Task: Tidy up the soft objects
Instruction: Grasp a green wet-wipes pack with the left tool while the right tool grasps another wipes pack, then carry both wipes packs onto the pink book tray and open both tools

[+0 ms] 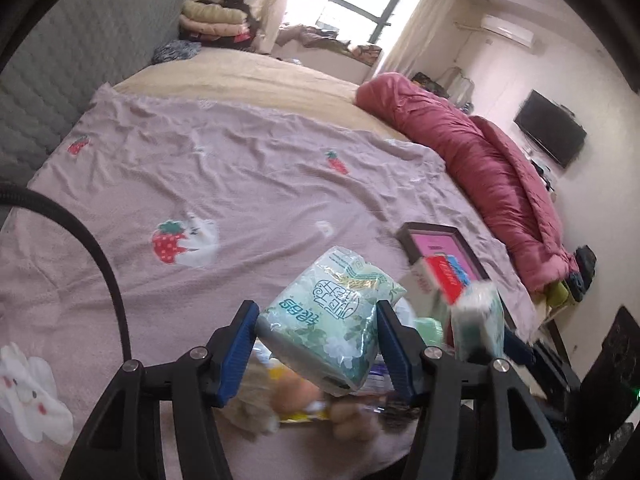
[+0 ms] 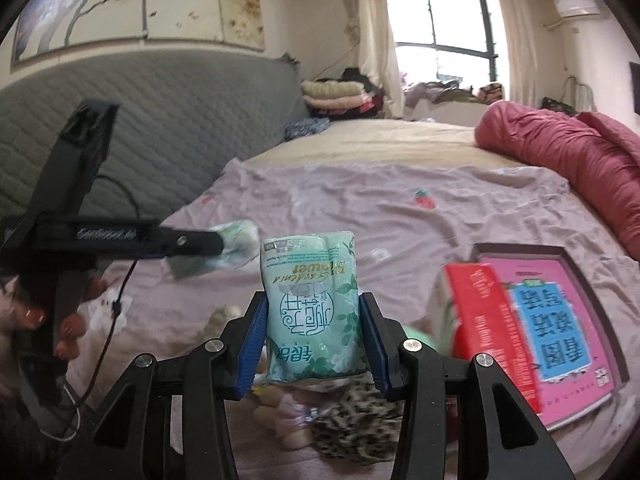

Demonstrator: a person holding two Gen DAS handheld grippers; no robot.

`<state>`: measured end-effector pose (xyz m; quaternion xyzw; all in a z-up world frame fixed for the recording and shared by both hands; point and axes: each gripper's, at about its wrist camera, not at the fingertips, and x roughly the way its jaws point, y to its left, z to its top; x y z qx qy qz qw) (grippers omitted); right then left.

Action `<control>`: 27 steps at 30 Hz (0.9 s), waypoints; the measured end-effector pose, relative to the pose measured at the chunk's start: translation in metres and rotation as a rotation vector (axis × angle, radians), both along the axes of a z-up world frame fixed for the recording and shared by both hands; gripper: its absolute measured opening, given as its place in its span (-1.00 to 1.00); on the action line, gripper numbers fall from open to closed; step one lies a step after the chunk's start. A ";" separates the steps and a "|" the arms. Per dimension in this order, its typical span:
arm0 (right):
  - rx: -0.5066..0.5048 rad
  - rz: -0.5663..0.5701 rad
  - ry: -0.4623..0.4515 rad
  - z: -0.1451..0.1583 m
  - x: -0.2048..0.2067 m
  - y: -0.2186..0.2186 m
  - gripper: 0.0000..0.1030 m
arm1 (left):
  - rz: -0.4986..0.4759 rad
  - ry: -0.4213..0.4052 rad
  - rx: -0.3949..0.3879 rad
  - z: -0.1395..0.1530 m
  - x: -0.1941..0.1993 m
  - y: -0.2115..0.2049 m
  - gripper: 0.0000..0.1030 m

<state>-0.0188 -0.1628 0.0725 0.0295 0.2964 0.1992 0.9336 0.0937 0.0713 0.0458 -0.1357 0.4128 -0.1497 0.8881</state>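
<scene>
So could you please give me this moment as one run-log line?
left gripper: shut on green tissue pack | right gripper: shut on second tissue pack | both off bedsheet | plush toys beneath

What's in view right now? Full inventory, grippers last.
tissue pack: two, pale green; one in each gripper
sheet: one, mauve with strawberries; spread over the bed
quilt: one, red; bunched along the bed's far edge
framed picture: one, pink in a dark frame; flat on the sheet
box: one, red and white; on the picture
plush toys: small pile, beige; on the sheet below the grippers
left gripper: shut on a tissue pack
right gripper: shut on a tissue pack
</scene>
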 end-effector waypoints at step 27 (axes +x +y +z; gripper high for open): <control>0.043 -0.289 -0.172 0.058 -0.032 -0.220 -0.10 | -0.151 -0.117 0.086 0.078 -0.027 -0.214 0.15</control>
